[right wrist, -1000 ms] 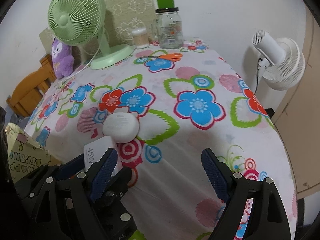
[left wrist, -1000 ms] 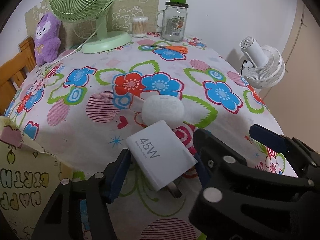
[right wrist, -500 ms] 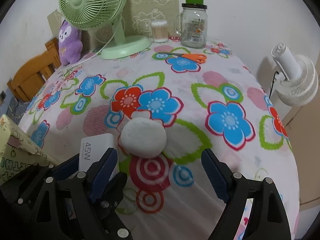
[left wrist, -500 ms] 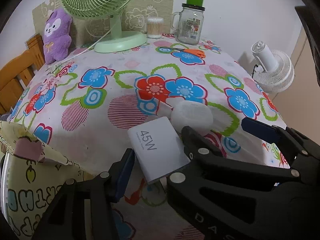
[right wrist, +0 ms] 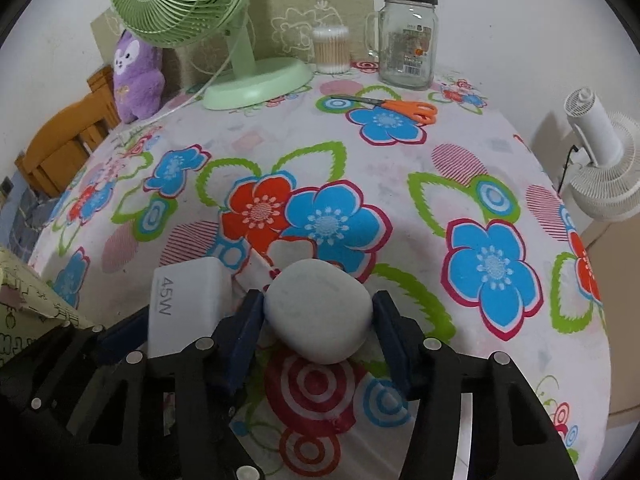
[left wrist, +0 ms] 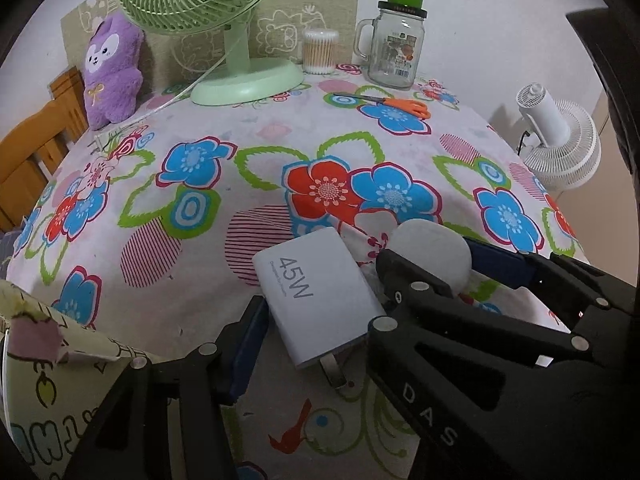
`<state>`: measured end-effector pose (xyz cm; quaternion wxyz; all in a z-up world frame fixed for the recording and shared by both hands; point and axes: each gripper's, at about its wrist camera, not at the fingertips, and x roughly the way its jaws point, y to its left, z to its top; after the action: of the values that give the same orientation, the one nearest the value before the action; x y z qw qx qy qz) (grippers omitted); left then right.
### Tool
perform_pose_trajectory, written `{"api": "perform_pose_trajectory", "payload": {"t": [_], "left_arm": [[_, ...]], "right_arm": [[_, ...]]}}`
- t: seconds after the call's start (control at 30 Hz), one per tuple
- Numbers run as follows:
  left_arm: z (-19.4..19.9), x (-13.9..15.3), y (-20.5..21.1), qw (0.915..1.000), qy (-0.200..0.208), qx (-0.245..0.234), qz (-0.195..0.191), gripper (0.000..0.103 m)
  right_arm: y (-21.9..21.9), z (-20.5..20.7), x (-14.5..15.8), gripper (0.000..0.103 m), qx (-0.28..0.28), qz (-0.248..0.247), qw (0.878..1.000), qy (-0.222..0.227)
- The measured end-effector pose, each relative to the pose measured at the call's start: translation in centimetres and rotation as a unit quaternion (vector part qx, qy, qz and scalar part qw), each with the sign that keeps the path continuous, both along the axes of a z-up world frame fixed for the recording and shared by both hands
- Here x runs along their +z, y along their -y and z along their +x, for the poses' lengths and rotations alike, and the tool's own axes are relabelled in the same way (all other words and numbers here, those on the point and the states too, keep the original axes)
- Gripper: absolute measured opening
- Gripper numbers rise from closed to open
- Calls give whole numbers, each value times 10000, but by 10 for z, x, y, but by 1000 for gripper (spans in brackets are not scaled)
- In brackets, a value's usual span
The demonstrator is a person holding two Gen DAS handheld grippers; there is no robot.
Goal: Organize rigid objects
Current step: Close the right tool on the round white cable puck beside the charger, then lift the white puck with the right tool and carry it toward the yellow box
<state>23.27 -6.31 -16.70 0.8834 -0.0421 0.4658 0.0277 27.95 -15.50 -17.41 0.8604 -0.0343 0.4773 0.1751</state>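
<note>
The 45W charger [left wrist: 320,296] is a white rectangular brick with rounded corners, "45W" printed in grey on its top face and metal prongs sticking out the near end. It's sitting between the fingers of the left gripper [left wrist: 312,332], tilted a bit, with the blue pad on one side right against it. The other finger is hidden behind the right gripper's black frame, so I can't tell for sure whether it's actually clamped.

Just beside the charger is a white rounded case [right wrist: 318,312], smooth and pebble-shaped, kind of matte with a faint greyish tint. The right gripper [right wrist: 318,320] has its blue pads [right wrist: 250,320] touching both sides of it, so it's closed on the case, which rests on the floral tablecloth [right wrist: 400,160] near the front edge.

At the back of the table: a green desk fan [right wrist: 224,40], a glass mug jar [right wrist: 408,40] with a green cap, a tub of cotton swabs [right wrist: 330,50], orange scissors [right wrist: 400,106] and a purple plush [right wrist: 136,76]. A white fan [right wrist: 604,160] stands off to the right.
</note>
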Motion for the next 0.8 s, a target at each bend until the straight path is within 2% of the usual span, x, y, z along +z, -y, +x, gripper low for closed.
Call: {"api": "perform_pose_trajectory", "payload": {"t": [0.33, 0.8], "left_arm": [[-9, 2, 4, 9999, -7, -109, -16, 57], [-44, 15, 19, 9996, 114, -274, -28, 55]], "right_arm": [[7, -13, 4, 58, -164, -41, 9998, 43], [25, -52, 17, 58, -387, 84, 9992, 85]]}}
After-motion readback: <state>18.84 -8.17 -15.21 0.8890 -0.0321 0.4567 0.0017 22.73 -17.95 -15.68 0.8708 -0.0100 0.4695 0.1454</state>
